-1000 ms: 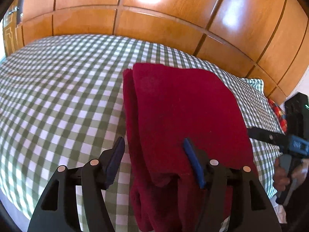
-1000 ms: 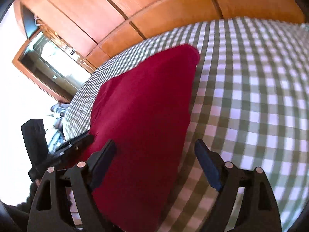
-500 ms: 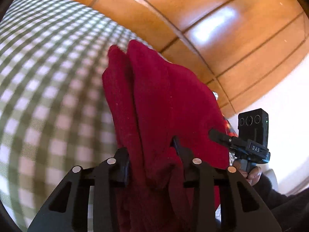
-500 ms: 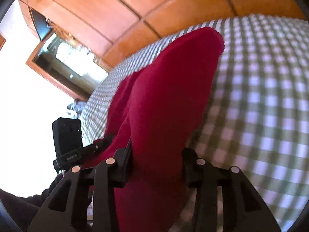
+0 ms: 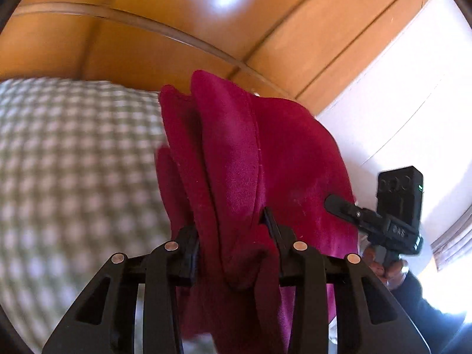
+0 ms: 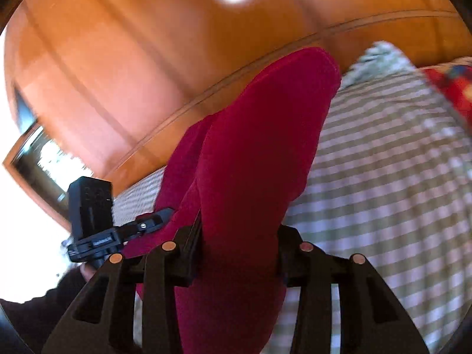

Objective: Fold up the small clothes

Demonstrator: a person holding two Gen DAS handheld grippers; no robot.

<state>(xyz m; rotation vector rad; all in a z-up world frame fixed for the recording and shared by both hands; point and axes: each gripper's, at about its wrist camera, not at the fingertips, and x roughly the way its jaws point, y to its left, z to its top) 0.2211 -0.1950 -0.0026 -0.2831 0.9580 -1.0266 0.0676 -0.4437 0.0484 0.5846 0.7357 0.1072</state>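
Above the green-checked bed (image 5: 73, 177), your left gripper (image 5: 233, 236) and right gripper (image 6: 239, 233) each pinch the folded crimson fleece garment (image 5: 250, 153) between narrowed fingers, likely to carry it.

The black box-shaped camera unit (image 5: 399, 194) on the other tool has small pale letters on its black mount bar (image 5: 395, 230), but they are too small and blurry to read. The same bar (image 6: 100, 240) in the right view shows a pale blurred label too. No other words or numbers show
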